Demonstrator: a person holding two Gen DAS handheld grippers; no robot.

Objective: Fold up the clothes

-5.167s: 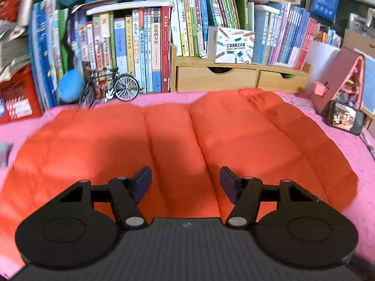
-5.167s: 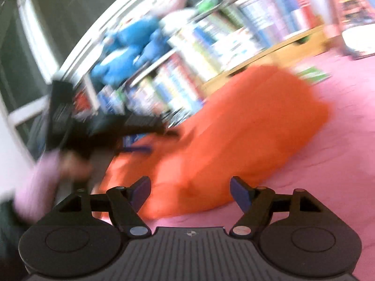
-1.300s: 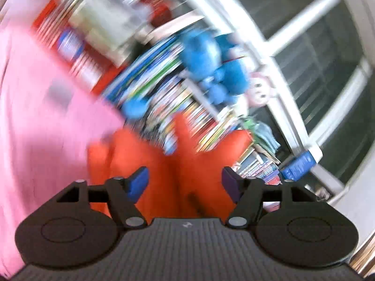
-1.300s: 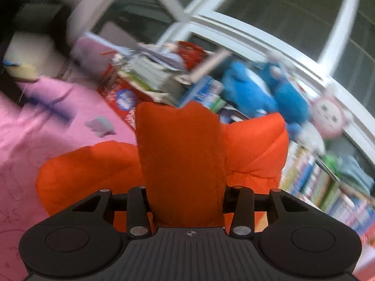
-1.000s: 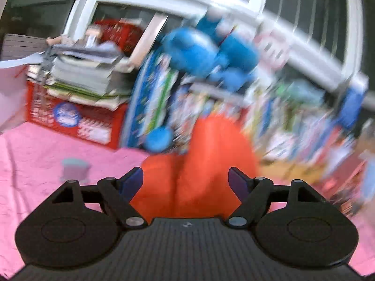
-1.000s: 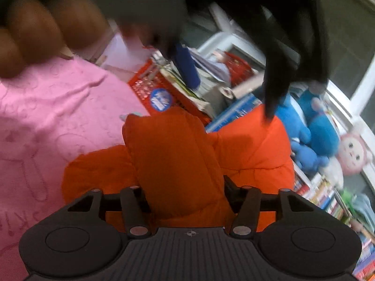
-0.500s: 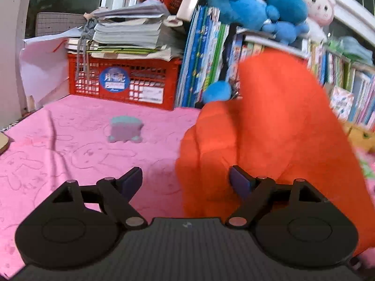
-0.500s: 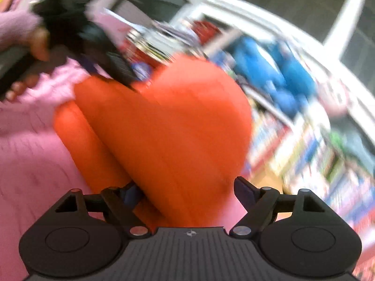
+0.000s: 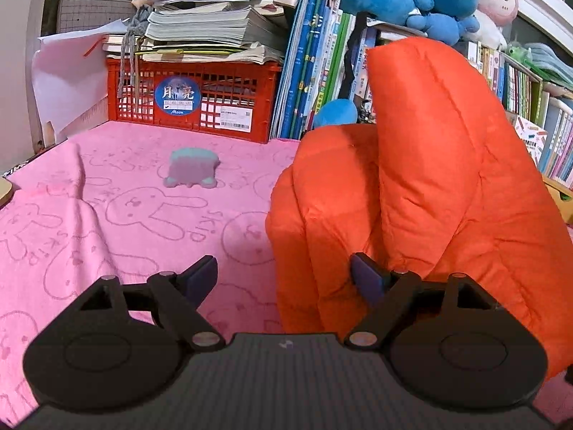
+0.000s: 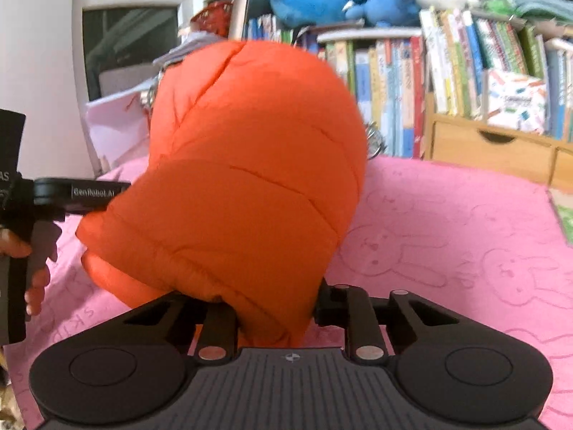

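My right gripper is closing, pinching the orange puffer jacket; my left gripper gapes wide at its 9 o'clock edge. Slick padding might slip out, collapsing the fold.

on the front of the red crate sits a round blue sticker with two white chinese characters, 月亮, and the word "moon" in small script along its bottom edge. just beside it on the same crate is a white label with a barcode; its print is too small to read. the pink blanket carries outlined letters among the rabbit drawings, only partly legible. from the right wrist view, the black arm of the left gripper bears "genrobot.ai" in pale letters. the book spines have print too blurred to read.
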